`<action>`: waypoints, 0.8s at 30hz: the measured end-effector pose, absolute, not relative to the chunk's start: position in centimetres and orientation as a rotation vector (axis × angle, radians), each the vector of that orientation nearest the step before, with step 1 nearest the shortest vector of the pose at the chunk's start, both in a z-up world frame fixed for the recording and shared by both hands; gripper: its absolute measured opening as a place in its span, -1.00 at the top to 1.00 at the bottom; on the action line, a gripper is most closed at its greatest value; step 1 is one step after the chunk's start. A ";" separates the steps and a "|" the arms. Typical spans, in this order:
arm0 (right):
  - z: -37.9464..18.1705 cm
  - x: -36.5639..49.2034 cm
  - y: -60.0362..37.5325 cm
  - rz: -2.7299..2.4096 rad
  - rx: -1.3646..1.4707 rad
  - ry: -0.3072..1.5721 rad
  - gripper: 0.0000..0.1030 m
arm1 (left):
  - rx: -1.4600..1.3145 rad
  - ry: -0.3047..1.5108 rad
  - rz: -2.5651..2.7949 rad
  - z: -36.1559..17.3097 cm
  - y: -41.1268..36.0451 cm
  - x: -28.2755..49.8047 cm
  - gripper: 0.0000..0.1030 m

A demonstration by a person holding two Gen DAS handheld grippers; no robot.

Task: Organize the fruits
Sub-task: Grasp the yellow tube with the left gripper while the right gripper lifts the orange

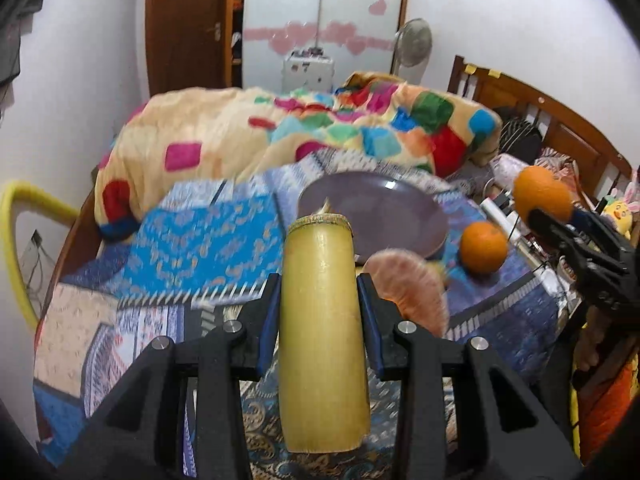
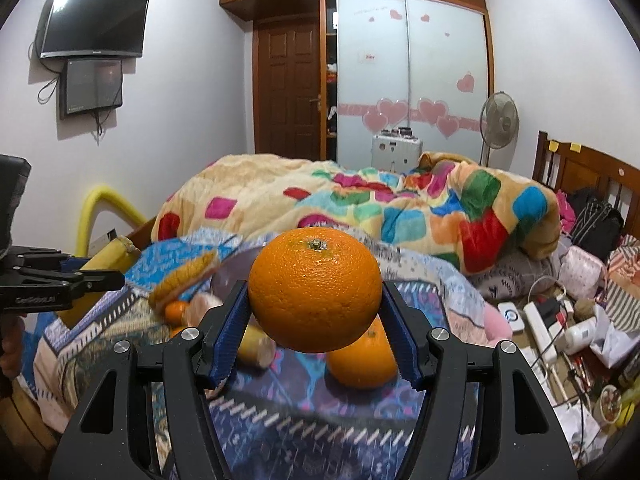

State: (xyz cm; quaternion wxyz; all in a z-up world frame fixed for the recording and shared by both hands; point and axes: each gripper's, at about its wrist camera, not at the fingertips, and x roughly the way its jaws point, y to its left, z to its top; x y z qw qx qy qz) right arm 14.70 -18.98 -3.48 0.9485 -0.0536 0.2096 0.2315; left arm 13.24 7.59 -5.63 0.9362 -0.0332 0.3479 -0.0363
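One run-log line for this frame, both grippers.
left gripper: shut on banana | right gripper: shut on orange, lifted | plate: empty | second orange: on cloth

White walls, wall-mounted TV (image 2: 93,22), brown door (image 2: 289,90), sliding wardrobe (image 2: 410,76), standing fan (image 2: 499,121), wooden headboard (image 2: 588,172).

Plate (image 1: 400,216) on bedspread (image 1: 208,240), orange (image 1: 483,247) right.

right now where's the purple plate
In the left wrist view the purple plate lies on the blue patterned cloth, just beyond the banana held in the left gripper, with a loose orange to its right.
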 end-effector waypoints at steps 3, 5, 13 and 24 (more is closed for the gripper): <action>-2.7 15.3 -18.6 0.464 -0.111 0.406 -0.18 | -0.049 0.667 -0.079 -4.4 7.0 13.8 0.29; -2.3 15.7 -18.5 0.459 -0.113 0.397 -0.18 | -0.040 0.650 -0.081 -3.8 6.5 14.3 0.29; -1.6 18.3 -17.8 0.452 -0.130 0.397 -0.18 | -0.024 0.620 -0.110 -2.5 4.7 17.3 0.29; -2.0 22.8 -16.8 0.454 -0.174 0.447 -0.18 | 0.008 0.643 -0.118 -2.8 2.9 23.1 0.30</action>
